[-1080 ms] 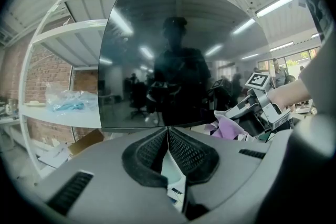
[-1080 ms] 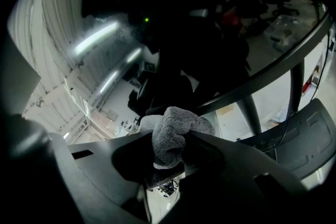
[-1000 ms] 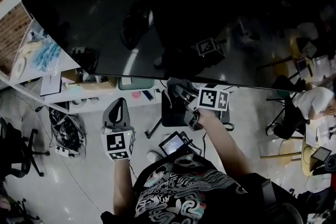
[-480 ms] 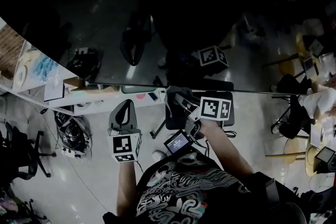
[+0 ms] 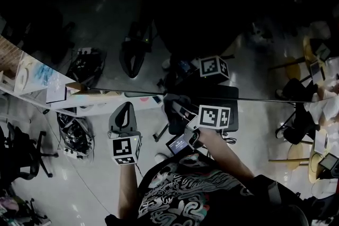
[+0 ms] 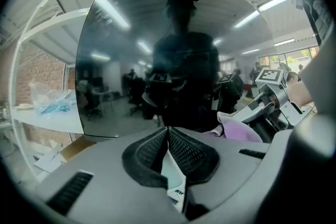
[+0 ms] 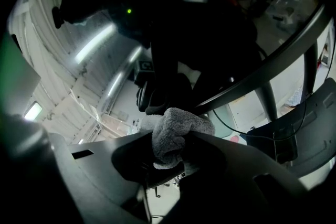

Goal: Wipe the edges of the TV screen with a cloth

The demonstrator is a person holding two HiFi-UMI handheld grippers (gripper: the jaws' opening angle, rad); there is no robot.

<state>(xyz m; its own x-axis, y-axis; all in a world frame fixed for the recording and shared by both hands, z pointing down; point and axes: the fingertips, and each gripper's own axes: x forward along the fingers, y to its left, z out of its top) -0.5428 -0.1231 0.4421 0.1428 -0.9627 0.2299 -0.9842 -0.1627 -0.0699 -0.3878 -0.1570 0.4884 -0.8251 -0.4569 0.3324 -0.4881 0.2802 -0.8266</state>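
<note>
Here cloth (image 7: 176, 134) sits clamped in right gripper (image 7: 170, 152)

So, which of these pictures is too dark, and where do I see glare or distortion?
Head view: underexposed, and the TV screen mirrors the room. Left gripper view: brightest, fisheye-bent, with ceiling-light streaks reflected on the screen. Right gripper view: mostly dark, only the grey cloth reads clearly.

Black T-shirt (image 5: 180, 193) with white swirling print.
</note>
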